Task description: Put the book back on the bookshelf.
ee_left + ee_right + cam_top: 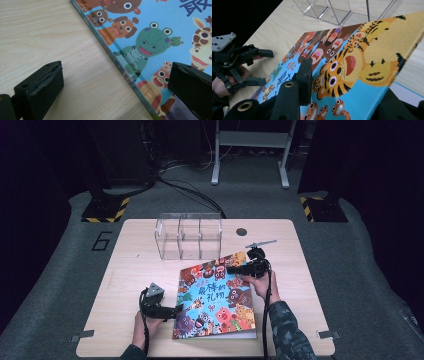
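Observation:
A colourful picture book (pixel 215 295) with cartoon animals lies on the wooden table (pixel 135 270), a little right of centre. My right gripper (pixel 232 269) is shut on the front cover's far right corner. In the right gripper view the cover (pixel 352 62) is tilted up off the white pages (pixel 409 92), with one jaw pressed on top and the other beneath. My left gripper (pixel 176 312) stands open at the book's left edge. In the left gripper view its jaws straddle the spine (pixel 117 62), one over bare wood and one over the cover, holding nothing.
A clear plastic box (pixel 189 236) with three compartments stands at the table's far middle, just beyond the book; its near wall (pixel 342 10) is close to the lifted cover. A dark round hole (pixel 241 231) lies to its right. Grey carpet surrounds the table.

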`<state>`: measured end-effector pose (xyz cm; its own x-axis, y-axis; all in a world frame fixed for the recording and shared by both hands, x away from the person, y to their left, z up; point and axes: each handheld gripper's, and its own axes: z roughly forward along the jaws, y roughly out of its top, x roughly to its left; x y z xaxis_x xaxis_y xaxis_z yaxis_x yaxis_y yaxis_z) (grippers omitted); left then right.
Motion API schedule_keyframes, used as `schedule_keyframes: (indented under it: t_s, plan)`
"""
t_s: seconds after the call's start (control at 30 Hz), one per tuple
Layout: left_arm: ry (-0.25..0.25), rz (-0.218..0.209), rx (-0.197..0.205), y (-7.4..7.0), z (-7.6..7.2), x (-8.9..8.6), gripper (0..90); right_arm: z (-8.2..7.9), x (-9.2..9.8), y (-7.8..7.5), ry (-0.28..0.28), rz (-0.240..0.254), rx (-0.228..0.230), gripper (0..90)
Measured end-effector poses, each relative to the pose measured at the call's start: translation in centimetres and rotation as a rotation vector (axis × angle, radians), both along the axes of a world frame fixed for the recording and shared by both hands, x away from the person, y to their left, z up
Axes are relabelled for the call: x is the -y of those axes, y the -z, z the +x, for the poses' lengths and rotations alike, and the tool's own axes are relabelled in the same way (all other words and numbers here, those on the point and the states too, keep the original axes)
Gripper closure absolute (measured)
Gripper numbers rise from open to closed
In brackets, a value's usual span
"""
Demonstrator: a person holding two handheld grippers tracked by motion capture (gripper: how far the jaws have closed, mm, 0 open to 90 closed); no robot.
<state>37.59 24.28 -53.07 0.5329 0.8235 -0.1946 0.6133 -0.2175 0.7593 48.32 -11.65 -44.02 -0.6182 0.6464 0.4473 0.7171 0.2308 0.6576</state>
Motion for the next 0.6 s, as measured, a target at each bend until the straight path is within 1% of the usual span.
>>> schedule_keyframes:
  t_s: [0.07, 0.1, 0.17, 0.27, 0.43, 0.5, 0.57, 0.6]
  plan:
    - [-0.002, 0.002, 0.003, 0.0, 0.0, 0.0, 0.0, 0.0, 0.0, 0.0, -0.011, -0.007, 0.027, 60.7]
    - [-0.002, 0.001, 0.002, 0.0, 0.0, 0.0, 0.0, -0.1, 0.0, 0.0, -0.006, -0.008, 0.026, 60.8]
    - [-0.001, 0.0, 0.002, 0.0, 0.0, 0.0, 0.0, -0.2, 0.0, 0.0, -0.012, -0.008, 0.046, 60.8]
    - [0.001, 0.001, -0.001, 0.0, 0.1, -0.1, 0.0, -0.4, -0.1, -0.1, -0.006, -0.011, 0.058, 61.0]
    - [0.008, -0.013, -0.001, 0.0, 0.2, -0.1, 0.0, -0.7, -0.1, -0.3, -0.005, -0.017, 0.075, 60.9]
    - [0.011, -0.016, 0.0, 0.0, 0.3, -0.2, 0.0, -0.9, -0.1, -0.4, -0.004, -0.018, 0.084, 60.8]
    - [0.016, -0.019, -0.003, 0.0, 0.4, -0.3, 0.0, -1.0, 0.0, -0.4, -0.008, -0.024, 0.104, 60.6]
    - [0.019, -0.019, -0.004, 0.0, 0.4, -0.3, 0.0, -1.1, 0.0, -0.4, -0.008, -0.024, 0.105, 60.6]
